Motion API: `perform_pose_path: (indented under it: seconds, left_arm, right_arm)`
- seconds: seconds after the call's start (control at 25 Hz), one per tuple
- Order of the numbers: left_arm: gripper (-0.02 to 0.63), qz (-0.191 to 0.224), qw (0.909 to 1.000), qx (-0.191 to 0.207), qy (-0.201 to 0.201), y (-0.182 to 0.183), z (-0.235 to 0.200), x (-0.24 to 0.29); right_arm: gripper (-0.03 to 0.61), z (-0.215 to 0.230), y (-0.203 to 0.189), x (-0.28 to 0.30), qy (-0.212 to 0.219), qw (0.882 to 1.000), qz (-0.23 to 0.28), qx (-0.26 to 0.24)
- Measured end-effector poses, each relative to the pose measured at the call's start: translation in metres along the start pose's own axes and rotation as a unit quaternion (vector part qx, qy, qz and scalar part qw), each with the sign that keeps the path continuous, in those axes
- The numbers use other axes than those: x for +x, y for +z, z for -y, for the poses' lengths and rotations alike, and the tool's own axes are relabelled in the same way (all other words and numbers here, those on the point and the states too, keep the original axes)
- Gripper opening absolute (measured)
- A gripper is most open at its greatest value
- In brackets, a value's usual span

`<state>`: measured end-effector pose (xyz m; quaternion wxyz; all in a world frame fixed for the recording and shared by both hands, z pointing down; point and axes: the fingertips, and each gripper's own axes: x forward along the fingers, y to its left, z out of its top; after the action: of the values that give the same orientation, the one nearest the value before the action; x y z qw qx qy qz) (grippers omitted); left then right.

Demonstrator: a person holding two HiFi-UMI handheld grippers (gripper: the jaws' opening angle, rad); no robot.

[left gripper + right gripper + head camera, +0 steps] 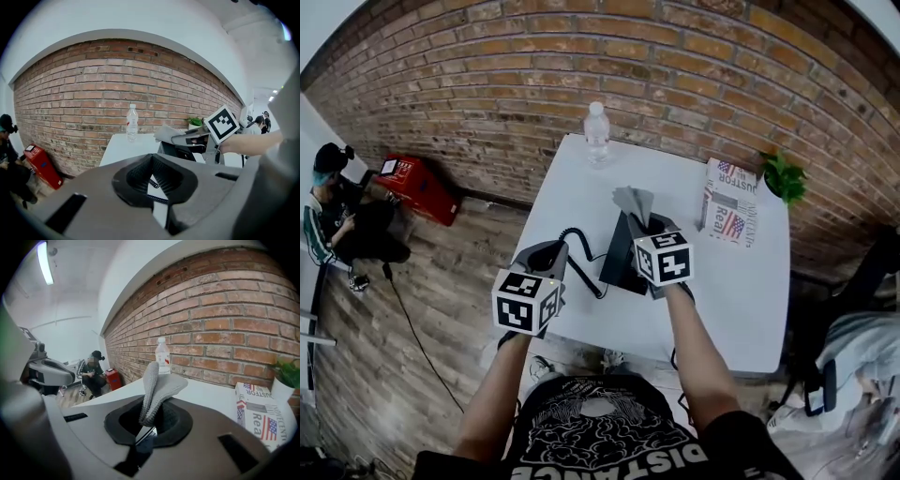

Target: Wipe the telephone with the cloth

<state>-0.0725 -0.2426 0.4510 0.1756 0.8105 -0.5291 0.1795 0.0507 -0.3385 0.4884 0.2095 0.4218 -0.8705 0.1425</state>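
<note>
telephone in the head view; where does it stand, and what is at it? (reader)

head view: dark body near the middle of the white table, its coiled cord looping off to the left; right gripper over the far part of the body, grey cloth sticking up out of its jaws; left gripper just beside the cord, at the near-left edge of the table; bottle and potted plant well apart, by the brick wall. (legend)

and the left gripper view? (reader)

left gripper: jaws drawn almost together, only a thin slit between them; the cord shows through the opening; whether it is nipped or merely lies below cannot be told; the telephone lies ahead and to the right. (legend)

the right gripper view? (reader)

right gripper: jaws pinching the cloth, which is bunched and rises out of the opening; a sliver of dark body shows below through the slit. (legend)

how far along, then? (reader)

judged from these views: the cloth is in hand and has been brought to the telephone; the free part stands up, and contact with the body is not visible; no mark shows which surfaces are wiped; the wiping itself appears to be left, wholly or mostly. (legend)
</note>
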Motion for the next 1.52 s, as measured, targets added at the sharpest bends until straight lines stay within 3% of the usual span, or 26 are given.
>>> perform_pose_path:
  seconds: [0.52, 1.52]
  left_arm:
    - [0.006, 0.004, 0.9992, 0.011, -0.039, -0.007, -0.013, -0.014]
    - [0.006, -0.003, 0.9948, 0.016, -0.1, -0.03, -0.022, -0.028]
  right_arm:
    - [0.012, -0.011, -0.03, 0.005, -0.04, 0.998, -0.038, 0.029]
    - [0.012, -0.053, -0.083, -0.017, -0.071, 0.992, -0.08, 0.059]
